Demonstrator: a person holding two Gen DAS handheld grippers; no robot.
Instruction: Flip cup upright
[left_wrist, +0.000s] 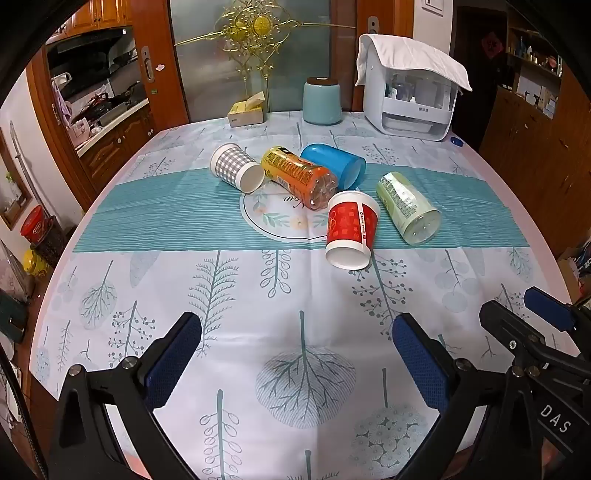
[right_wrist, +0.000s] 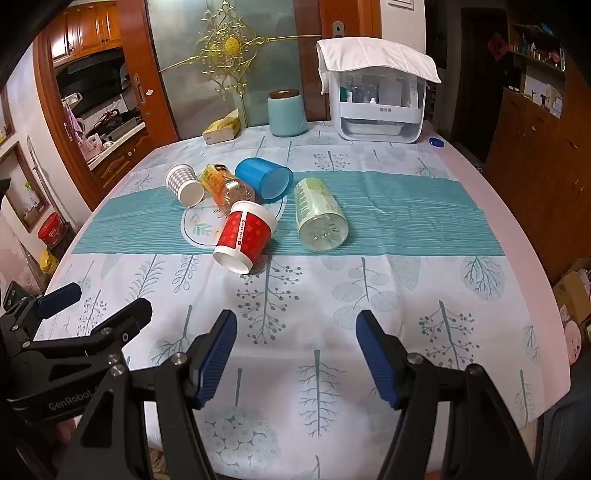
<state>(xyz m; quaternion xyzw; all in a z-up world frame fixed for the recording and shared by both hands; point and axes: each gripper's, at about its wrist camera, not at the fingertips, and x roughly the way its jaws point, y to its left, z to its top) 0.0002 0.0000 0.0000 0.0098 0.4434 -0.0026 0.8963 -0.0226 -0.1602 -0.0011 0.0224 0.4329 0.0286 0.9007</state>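
Several cups and bottles lie on their sides mid-table. A red paper cup (left_wrist: 351, 229) (right_wrist: 245, 236) lies nearest, its base toward me. A grey checked paper cup (left_wrist: 236, 168) (right_wrist: 183, 183), an orange bottle (left_wrist: 299, 177) (right_wrist: 227, 188), a blue plastic cup (left_wrist: 334, 164) (right_wrist: 264, 177) and a pale green bottle (left_wrist: 408, 208) (right_wrist: 319, 214) lie around it. My left gripper (left_wrist: 295, 328) is open and empty above the near tablecloth. My right gripper (right_wrist: 297, 325) is open and empty beside it, and also shows in the left wrist view (left_wrist: 524, 310).
A teal jar with a dark lid (left_wrist: 321, 101) (right_wrist: 287, 112), a tissue box (left_wrist: 245, 110) (right_wrist: 221, 129) and a white dispenser under a cloth (left_wrist: 410, 88) (right_wrist: 380, 96) stand at the far edge. The patterned tablecloth (left_wrist: 295, 280) covers the round table.
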